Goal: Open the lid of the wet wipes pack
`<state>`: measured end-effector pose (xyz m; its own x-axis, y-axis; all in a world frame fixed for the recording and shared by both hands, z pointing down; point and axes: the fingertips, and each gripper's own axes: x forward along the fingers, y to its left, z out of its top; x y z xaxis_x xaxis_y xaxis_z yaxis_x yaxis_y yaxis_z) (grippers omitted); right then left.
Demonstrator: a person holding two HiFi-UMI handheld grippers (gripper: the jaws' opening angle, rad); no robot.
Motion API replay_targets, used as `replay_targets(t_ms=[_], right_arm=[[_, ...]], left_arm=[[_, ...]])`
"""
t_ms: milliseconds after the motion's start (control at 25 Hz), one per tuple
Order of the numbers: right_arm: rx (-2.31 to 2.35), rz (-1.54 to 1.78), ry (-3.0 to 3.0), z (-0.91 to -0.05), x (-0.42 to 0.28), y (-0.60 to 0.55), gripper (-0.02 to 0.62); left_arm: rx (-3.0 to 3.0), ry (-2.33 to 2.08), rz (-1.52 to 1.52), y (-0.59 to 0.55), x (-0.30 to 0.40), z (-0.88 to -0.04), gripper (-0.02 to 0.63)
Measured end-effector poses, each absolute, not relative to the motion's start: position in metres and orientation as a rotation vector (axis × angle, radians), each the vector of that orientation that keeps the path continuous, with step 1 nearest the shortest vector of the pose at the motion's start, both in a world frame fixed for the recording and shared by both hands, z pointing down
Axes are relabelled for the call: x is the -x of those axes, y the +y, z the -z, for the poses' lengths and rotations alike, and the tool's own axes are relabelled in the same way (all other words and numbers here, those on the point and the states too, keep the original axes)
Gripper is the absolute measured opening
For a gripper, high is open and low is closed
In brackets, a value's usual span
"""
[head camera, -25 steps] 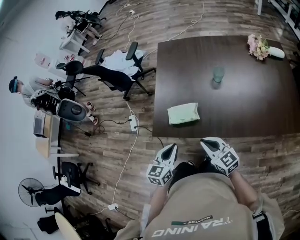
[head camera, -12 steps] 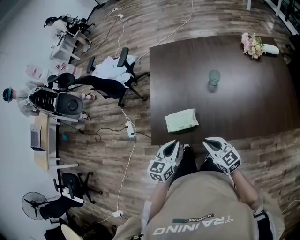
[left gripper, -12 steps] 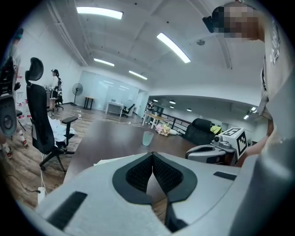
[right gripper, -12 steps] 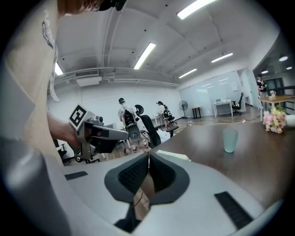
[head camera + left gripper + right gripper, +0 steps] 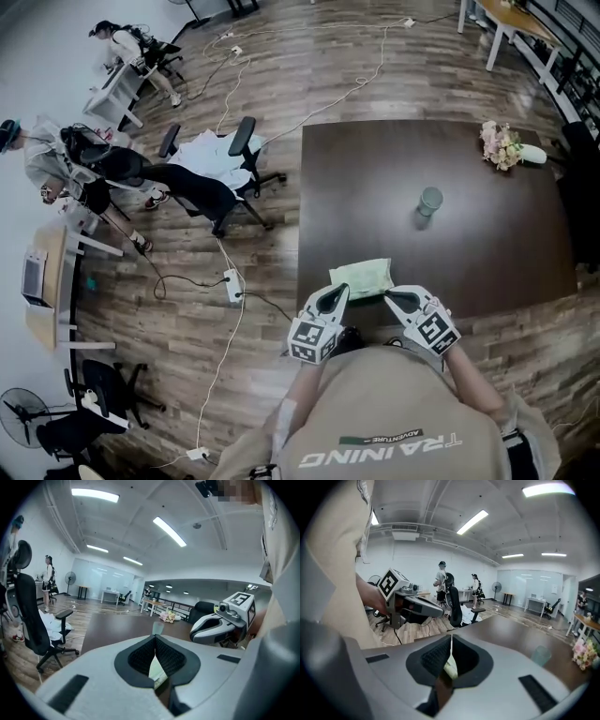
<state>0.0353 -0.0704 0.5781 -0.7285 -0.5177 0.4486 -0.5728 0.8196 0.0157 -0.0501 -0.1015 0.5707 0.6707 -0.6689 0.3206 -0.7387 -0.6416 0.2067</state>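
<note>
A person in a beige shirt (image 5: 384, 422) stands at the near edge of the dark brown rectangular wooden table (image 5: 497, 244), with a grey-and-white gripper in each hand. The left gripper (image 5: 340, 292) has its jaws clenched together, with nothing caught between them. The right gripper (image 5: 391, 296) is clamped the same way and is just as empty.

Both tips point at the pale green soft wet wipes pack (image 5: 363, 277). It lies flat on the table by its near edge, just beyond the two tips. From here I can't tell whether either tip touches it.

Farther out, a clear glass tumbler (image 5: 430, 200) stands upright mid-table. A pink and white flower bunch (image 5: 500, 143) lies near the far right corner.

Off to the left, on the wooden plank floor (image 5: 281, 75), sits a white power strip (image 5: 232, 284). Beyond it is a black office chair (image 5: 246, 141) beside a heap of white cloth (image 5: 208, 152).
</note>
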Motion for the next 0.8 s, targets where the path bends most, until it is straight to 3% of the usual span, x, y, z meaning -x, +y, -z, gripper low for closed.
replay_targets(t_ms=[400,800], right_arm=[[-0.916,-0.539,-2.536,-0.603,-0.005,-0.124,0.017],[-0.808,-0.248,-2.396,-0.635,0.018,-0.137,0.017]], left_arm=[[-2.633,-0.906,-0.399,-0.136,0.071,-0.609,0.009],[-2.584,-0.748,-0.496,-0.144,0.068,-0.653,0.009]])
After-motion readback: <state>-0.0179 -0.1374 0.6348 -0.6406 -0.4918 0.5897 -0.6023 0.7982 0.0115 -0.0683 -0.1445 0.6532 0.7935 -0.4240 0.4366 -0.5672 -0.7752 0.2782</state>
